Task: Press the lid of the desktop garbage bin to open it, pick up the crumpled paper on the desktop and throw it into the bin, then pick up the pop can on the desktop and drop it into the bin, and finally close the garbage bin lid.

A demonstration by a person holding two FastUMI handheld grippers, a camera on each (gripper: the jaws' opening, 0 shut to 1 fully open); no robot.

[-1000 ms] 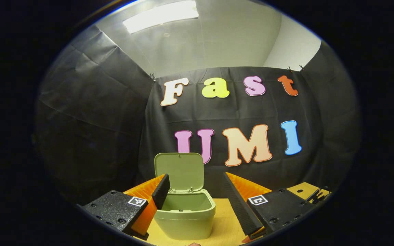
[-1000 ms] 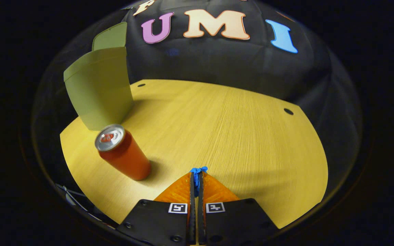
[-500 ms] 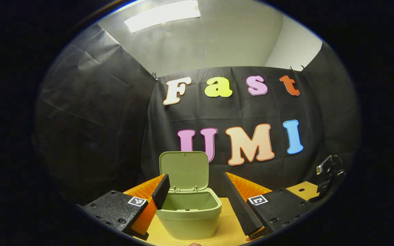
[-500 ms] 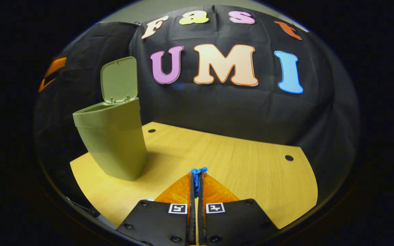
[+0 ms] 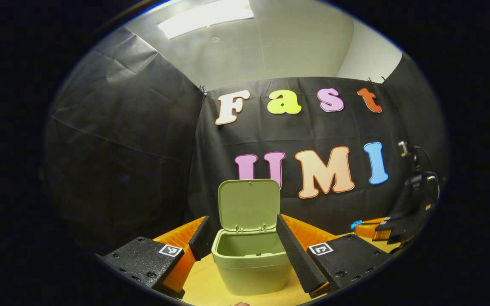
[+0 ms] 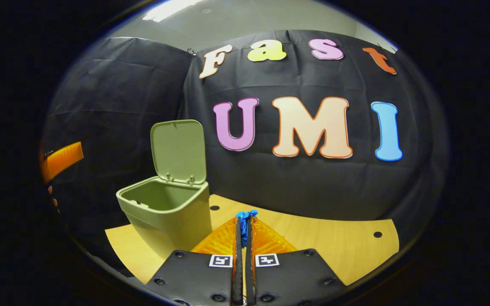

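Left gripper view: the left gripper (image 5: 241, 229) is held with its fingers spread wide and empty, and the green bin (image 5: 251, 265) is framed between them on the wooden bench (image 5: 204, 282), its lid (image 5: 249, 205) raised upright. The right gripper (image 5: 357, 224) is seen near the bench's right edge. Right gripper view: the right gripper (image 6: 243, 219) is closed on nothing, its fingers pressed together. The bin (image 6: 166, 212) is seen toward the bench's (image 6: 334, 250) left edge, lid (image 6: 178, 151) open; whether anything lies inside cannot be told.

Recording booth inside an office-type room: black cloth walls (image 5: 121, 140) from 9 to 3 o'clock, ceiling light panel (image 5: 204, 17) at 12 o'clock, wooden desktop (image 6: 338, 250)
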